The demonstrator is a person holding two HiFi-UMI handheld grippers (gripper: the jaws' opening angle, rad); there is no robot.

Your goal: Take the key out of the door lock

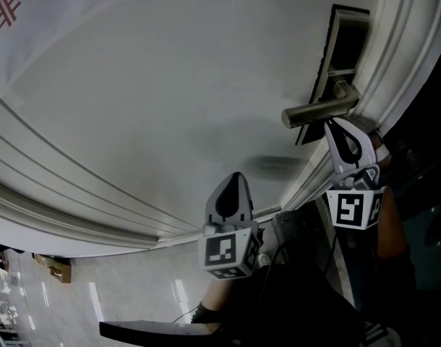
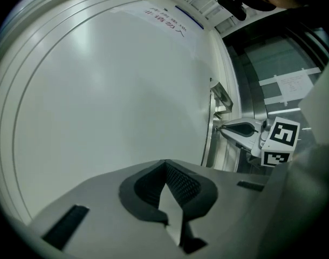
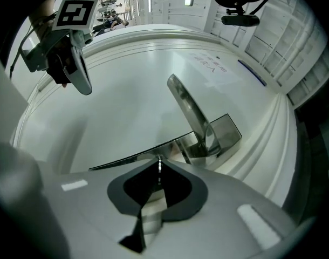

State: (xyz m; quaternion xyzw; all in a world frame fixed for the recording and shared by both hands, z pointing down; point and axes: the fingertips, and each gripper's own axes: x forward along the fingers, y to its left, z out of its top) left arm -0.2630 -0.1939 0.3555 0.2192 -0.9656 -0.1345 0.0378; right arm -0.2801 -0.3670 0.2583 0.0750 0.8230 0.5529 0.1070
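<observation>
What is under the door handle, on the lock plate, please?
Under the door handle, the right tool is shut on a thin metal sliver, apparently the key, at the lock plate. The tool hides the rest of the key and where it enters the plate.

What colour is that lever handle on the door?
The door handle is silvery brushed metal, clearest in the head view.

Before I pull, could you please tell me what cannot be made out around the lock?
Keyhole: in the head view the right tool covers it; in the right gripper view that tool's own body hides it.
Key: the right gripper view shows only a thin metal sliver between the shut jaws; its blade is hidden.
Lock plate: in the left gripper view, edge-on and too small.
</observation>
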